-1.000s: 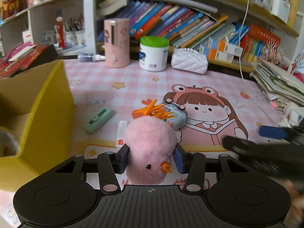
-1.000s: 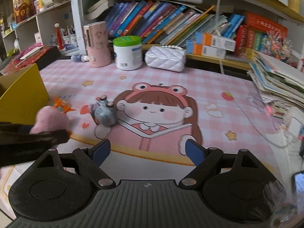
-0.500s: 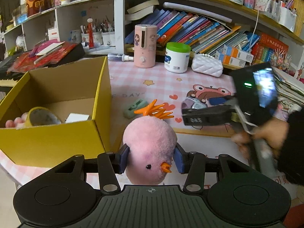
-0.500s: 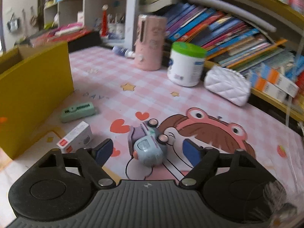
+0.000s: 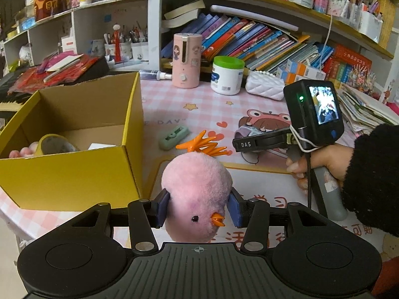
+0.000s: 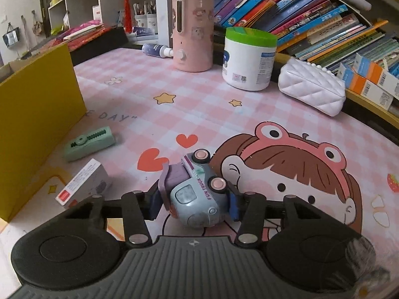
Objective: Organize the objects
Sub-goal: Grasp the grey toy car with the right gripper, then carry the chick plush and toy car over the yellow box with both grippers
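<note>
My left gripper (image 5: 198, 208) is shut on a pink plush chick (image 5: 197, 186) with orange crest feathers, held above the table's near edge, right of the open yellow cardboard box (image 5: 72, 167). My right gripper (image 6: 194, 203) is shut on a grey-blue toy truck (image 6: 194, 194) that lies on its side on the pink cartoon mat. In the left wrist view the right gripper (image 5: 243, 144) covers most of the truck (image 5: 249, 132). A green clip-like object (image 6: 88, 143) and a small white-red box (image 6: 82, 186) lie on the mat beside the yellow box.
The yellow box holds a tape roll (image 5: 53, 144) and a few small items. At the back stand a pink cylinder device (image 6: 193, 32), a white jar with a green lid (image 6: 248, 58), a white quilted purse (image 6: 311, 89), a small bottle (image 6: 157, 49) and bookshelves. Paper stacks (image 5: 364, 109) lie at the right.
My left gripper has lifted and drawn back with the chick, so the yellow box's inside shows. My right gripper moved left and forward to the toy truck and closed on it.
</note>
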